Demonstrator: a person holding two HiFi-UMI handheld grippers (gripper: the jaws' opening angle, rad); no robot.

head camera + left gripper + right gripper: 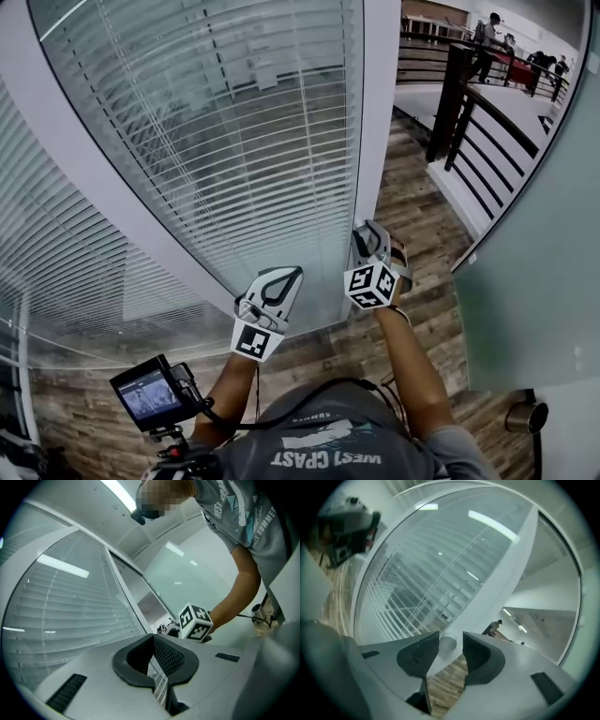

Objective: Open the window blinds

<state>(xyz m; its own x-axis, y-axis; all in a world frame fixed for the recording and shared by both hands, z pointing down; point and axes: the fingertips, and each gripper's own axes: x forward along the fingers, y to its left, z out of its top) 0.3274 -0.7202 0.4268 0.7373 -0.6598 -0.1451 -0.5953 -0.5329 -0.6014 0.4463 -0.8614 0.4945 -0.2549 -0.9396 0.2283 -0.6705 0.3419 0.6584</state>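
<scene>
Blinds of white horizontal slats (216,122) hang behind a large glass pane and fill the upper left of the head view. A white vertical frame post (375,112) stands at their right edge. Both tools are held up close to the lower part of this post, above the brown wooden plank floor (412,206).

The left hand-held gripper (292,272) points at the glass just left of the post. In its own view its jaws are pressed together at the tips and nothing is between them (153,637); only the slats show behind.

The right hand-held gripper (370,230) is near the post, a little higher. Its jaws are spread (451,637), and a small round white knob (447,645) on the post shows in the gap between them. I cannot tell if the jaws touch it.

A black metal railing (487,122) runs at the right, well apart from the blinds.
</scene>
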